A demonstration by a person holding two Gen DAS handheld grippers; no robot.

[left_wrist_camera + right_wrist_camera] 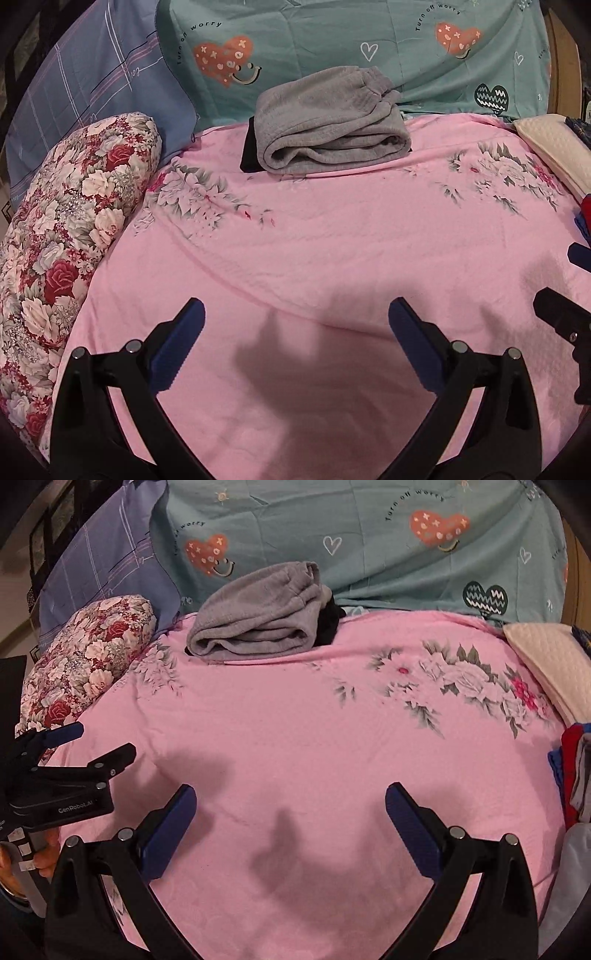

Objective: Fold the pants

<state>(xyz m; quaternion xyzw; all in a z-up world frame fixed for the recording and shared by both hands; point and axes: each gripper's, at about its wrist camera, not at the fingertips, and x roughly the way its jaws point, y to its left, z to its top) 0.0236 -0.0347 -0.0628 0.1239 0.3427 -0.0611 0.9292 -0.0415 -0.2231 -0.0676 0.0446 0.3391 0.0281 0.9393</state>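
Observation:
Grey pants (328,122) lie folded in a bundle at the far edge of the pink floral bedsheet (332,251), on top of a folded black garment (248,147). They also show in the right wrist view (258,616), with the black garment (328,626) at their right. My left gripper (295,314) is open and empty, low over the near part of the sheet, far from the pants. My right gripper (290,797) is open and empty, beside the left one. The left gripper also shows at the left of the right wrist view (99,742).
A floral bolster (70,229) lies along the left. A blue checked pillow (92,85) and a teal heart-print pillow (332,44) stand behind the pants. A cream towel (550,664) and a pile of coloured clothes (572,775) sit at the right edge.

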